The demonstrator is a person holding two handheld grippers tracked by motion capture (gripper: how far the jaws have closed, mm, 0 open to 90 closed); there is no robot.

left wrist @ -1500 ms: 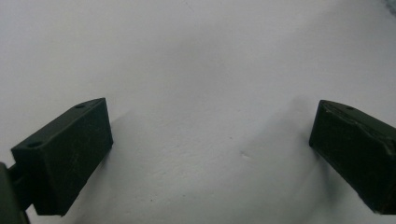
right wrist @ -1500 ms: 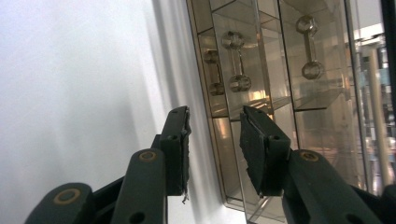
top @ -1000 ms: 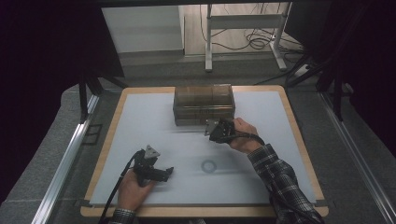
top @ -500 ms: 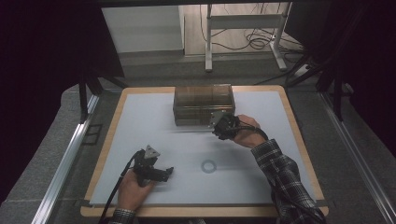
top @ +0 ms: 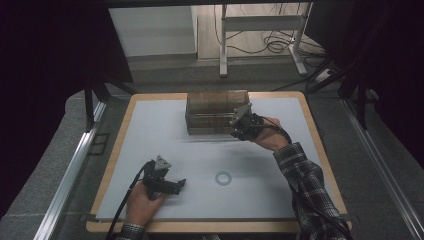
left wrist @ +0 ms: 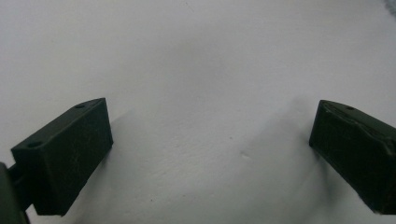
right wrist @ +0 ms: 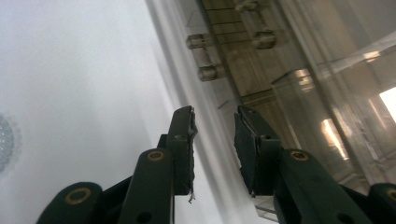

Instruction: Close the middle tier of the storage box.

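Right tongs (top: 239, 125) at frame centre, against the front right corner of the clear brown box (top: 216, 111), narrowly parted after just closing further, nothing pinched between the jaws. Box at upper middle of the white surface (top: 150, 135). Left tongs (top: 172, 185) at lower left, spread wide, empty, low over the surface.

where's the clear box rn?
High view: the smoky transparent plastic box sits at the far middle of the white table mat, with the right tool at its front right corner and the small grey ring nearer the person.
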